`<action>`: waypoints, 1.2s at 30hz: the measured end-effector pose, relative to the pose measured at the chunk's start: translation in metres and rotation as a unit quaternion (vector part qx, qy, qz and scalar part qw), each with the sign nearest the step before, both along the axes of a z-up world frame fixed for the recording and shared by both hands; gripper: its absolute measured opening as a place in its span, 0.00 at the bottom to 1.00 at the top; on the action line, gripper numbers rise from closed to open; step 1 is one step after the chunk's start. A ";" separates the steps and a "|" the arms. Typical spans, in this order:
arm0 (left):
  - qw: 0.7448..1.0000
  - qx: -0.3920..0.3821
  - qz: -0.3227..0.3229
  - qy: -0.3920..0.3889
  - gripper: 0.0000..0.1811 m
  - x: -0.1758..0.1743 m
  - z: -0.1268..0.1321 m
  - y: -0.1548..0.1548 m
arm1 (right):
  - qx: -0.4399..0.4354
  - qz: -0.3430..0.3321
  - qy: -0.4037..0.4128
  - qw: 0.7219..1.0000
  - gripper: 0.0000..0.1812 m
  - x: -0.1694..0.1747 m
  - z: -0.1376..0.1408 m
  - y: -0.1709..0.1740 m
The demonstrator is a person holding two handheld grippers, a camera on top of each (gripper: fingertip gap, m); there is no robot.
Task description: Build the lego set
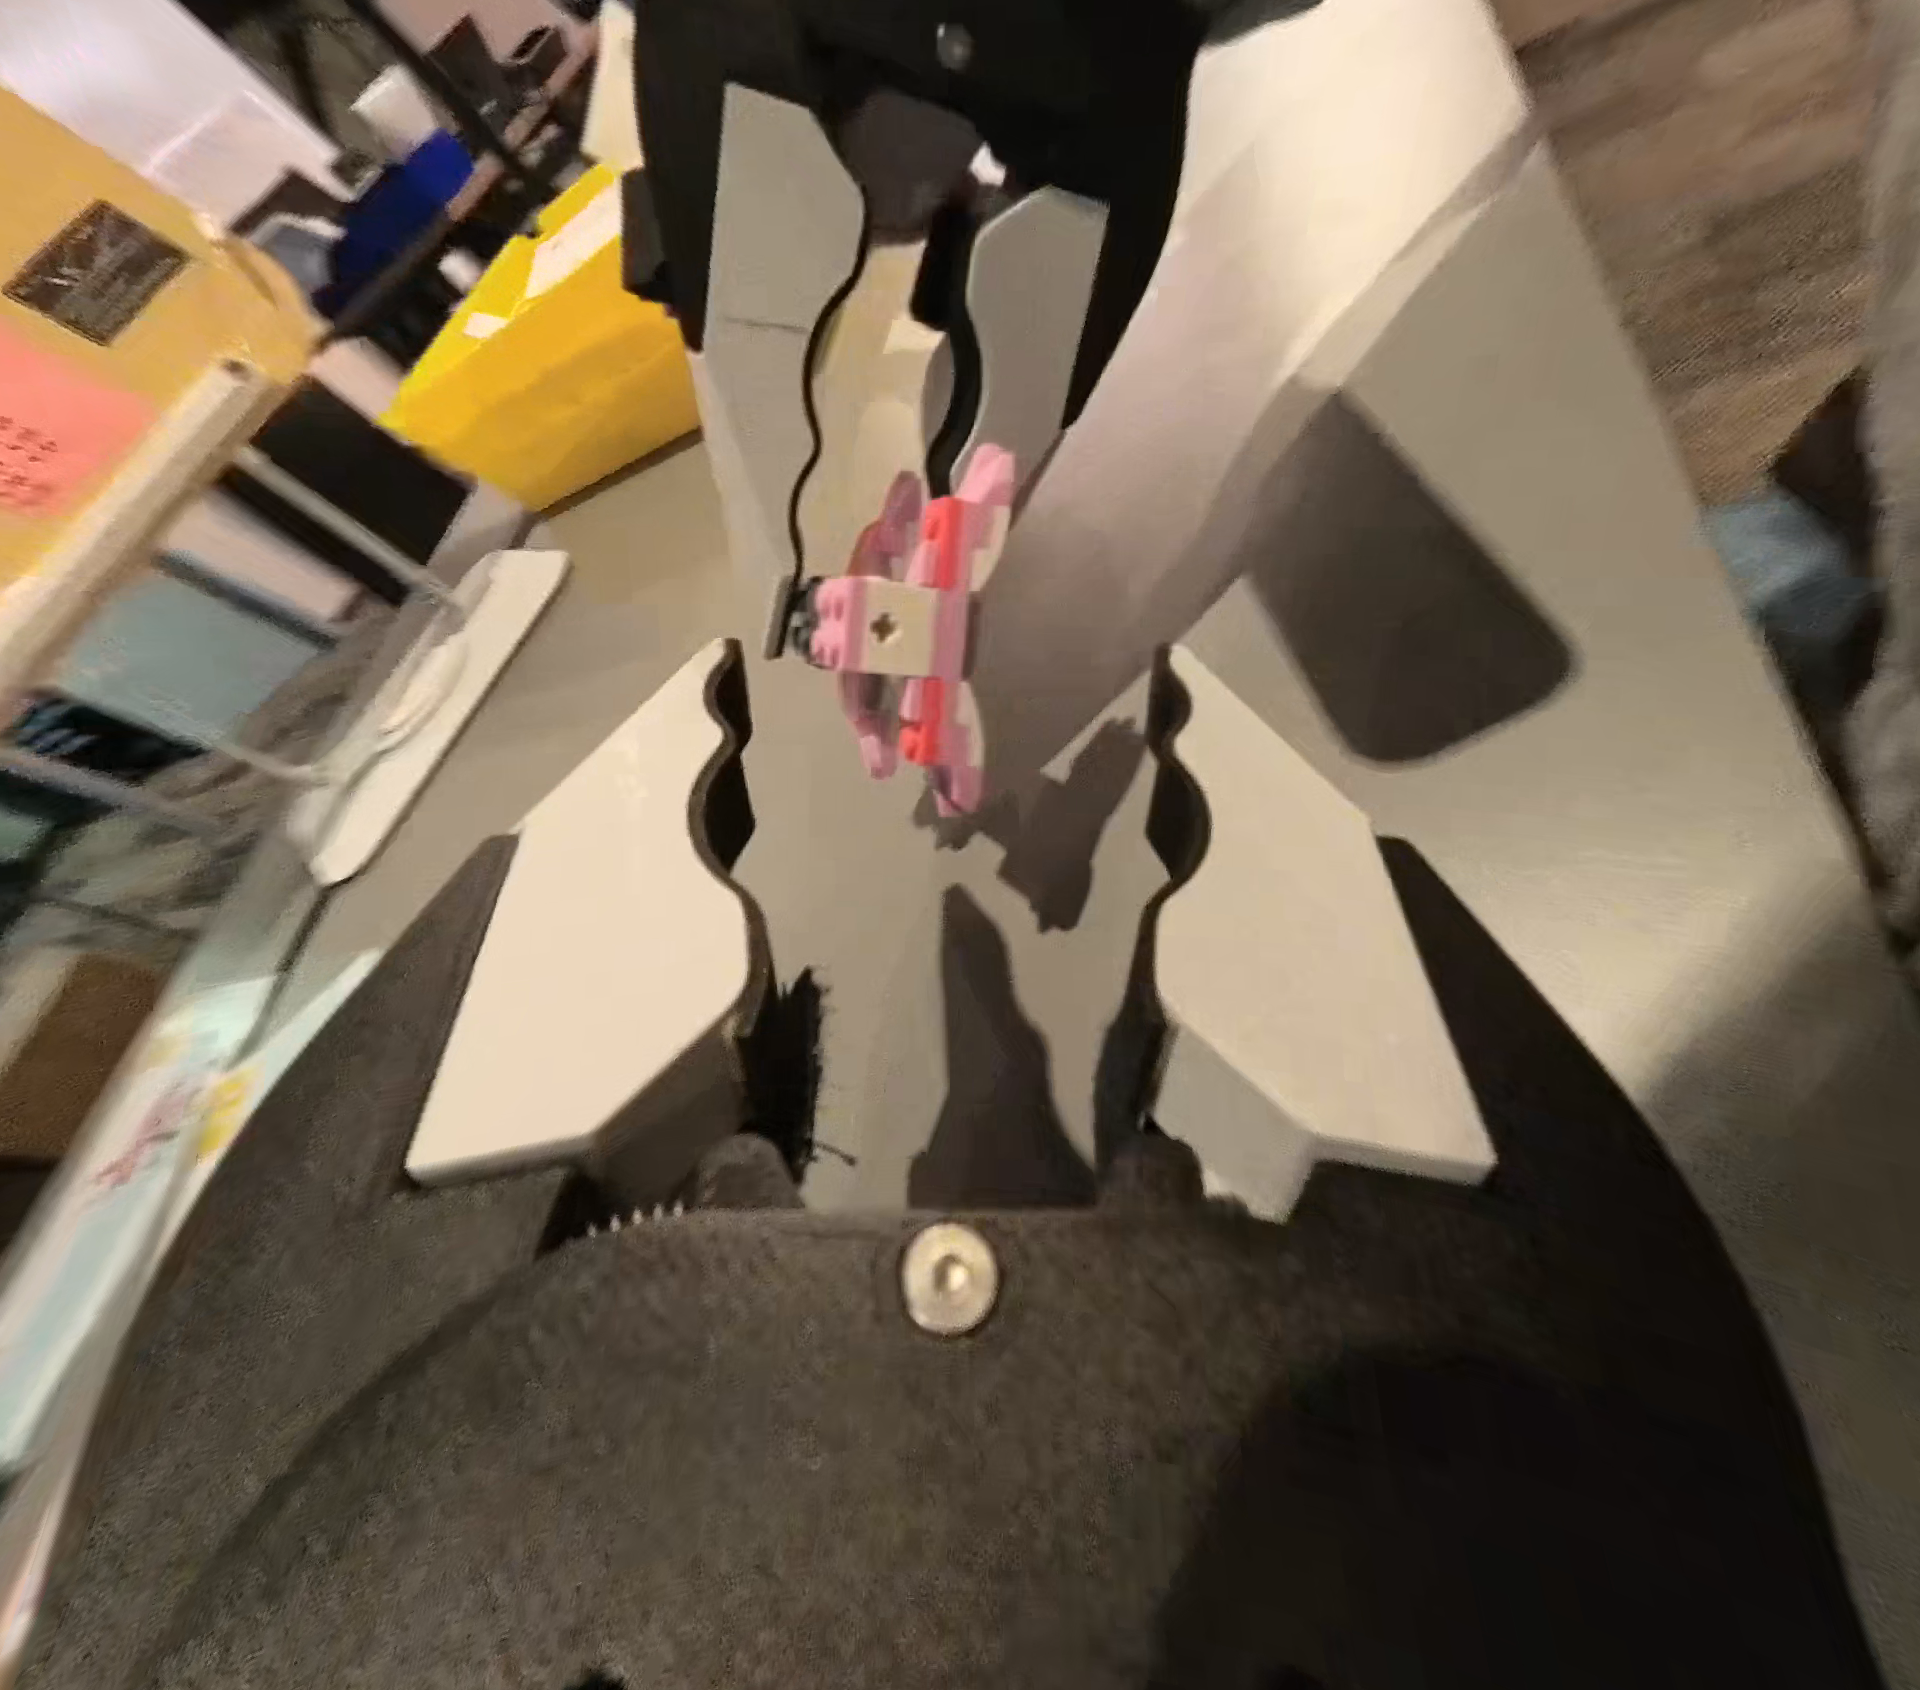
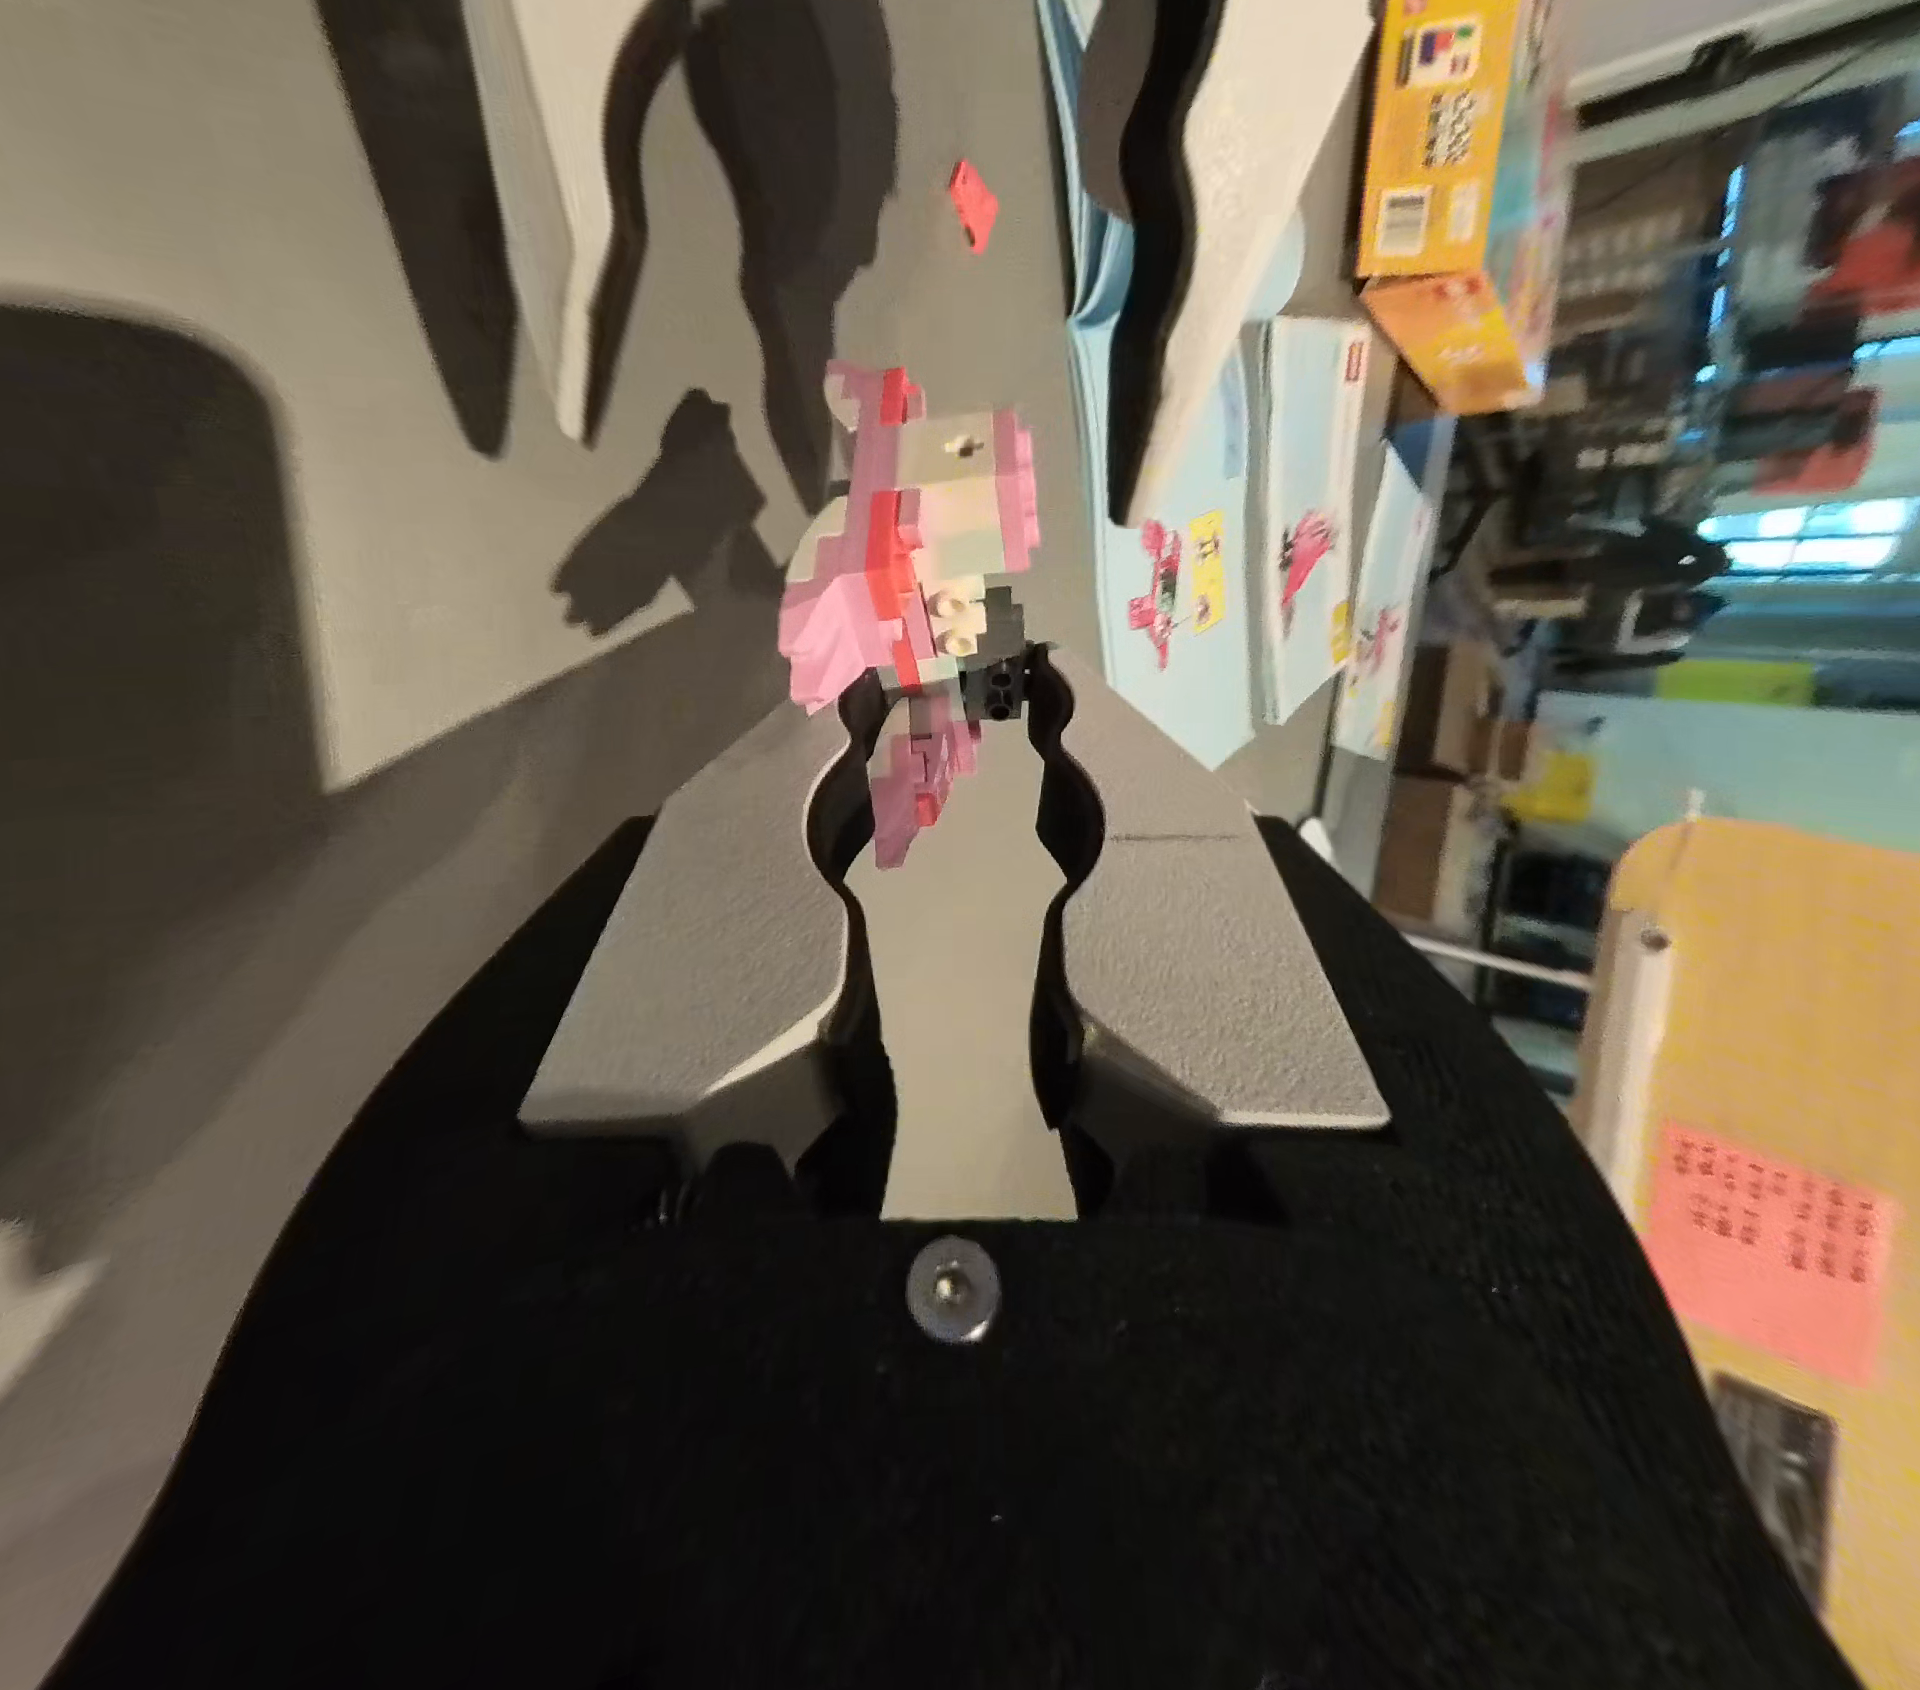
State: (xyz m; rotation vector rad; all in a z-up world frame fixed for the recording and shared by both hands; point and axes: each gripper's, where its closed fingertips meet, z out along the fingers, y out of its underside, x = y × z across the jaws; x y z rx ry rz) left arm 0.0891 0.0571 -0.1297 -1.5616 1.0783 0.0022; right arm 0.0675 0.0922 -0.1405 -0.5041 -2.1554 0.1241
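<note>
Two grippers in play here, facing each other over a grey table [image 1: 1558,965]. The right gripper [image 2: 940,684] is clamped on a small dark piece at one end of the pink and red lego model [image 2: 904,539], holding it up in the air. The left gripper [image 1: 945,705] has its fingers spread wide with nothing between them, and sits just short of the model [image 1: 914,632].

Containers: a yellow bin [image 1: 551,383] sits further back on the table in the left wrist view, but I can't tell what's in it. That view also catches a white tray-like thing [image 1: 436,705] near the table edge.

Only the right wrist view shows the loose red brick [image 2: 972,204] lying on the table beyond the model, plus the yellow lego box [image 2: 1455,113] and the light blue instruction booklets [image 2: 1247,560].

In the right wrist view, the model's long axis runs straight on from the fingers, away from the camera, with its pink fins sticking out sideways.
</note>
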 end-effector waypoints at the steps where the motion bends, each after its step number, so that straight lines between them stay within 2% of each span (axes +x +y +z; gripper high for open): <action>1: 0.999 0.016 0.018 0.024 0.40 -0.003 -0.002 0.004 | -0.007 -0.008 -0.006 1.000 0.14 -0.001 -0.002 0.001; 3: 0.996 0.037 0.041 0.067 0.32 -0.007 -0.004 0.011 | -0.014 -0.020 -0.014 1.000 0.14 -0.002 -0.004 0.002; 8: 0.983 0.076 0.086 0.141 0.18 -0.018 -0.007 0.022 | -0.016 -0.035 -0.021 0.999 0.14 -0.006 -0.007 0.003; 22: 0.979 0.080 0.097 0.157 0.18 -0.021 -0.012 0.024 | 0.026 -0.023 -0.014 0.999 0.14 -0.009 -0.010 0.007; 27: 0.982 0.071 0.093 0.149 0.18 -0.021 -0.014 0.024 | -0.008 -0.032 -0.021 0.999 0.14 -0.009 -0.013 0.005; 36: 0.989 0.057 0.087 0.109 0.18 -0.021 -0.011 0.022 | -0.027 -0.008 0.014 1.000 0.19 -0.011 -0.003 -0.001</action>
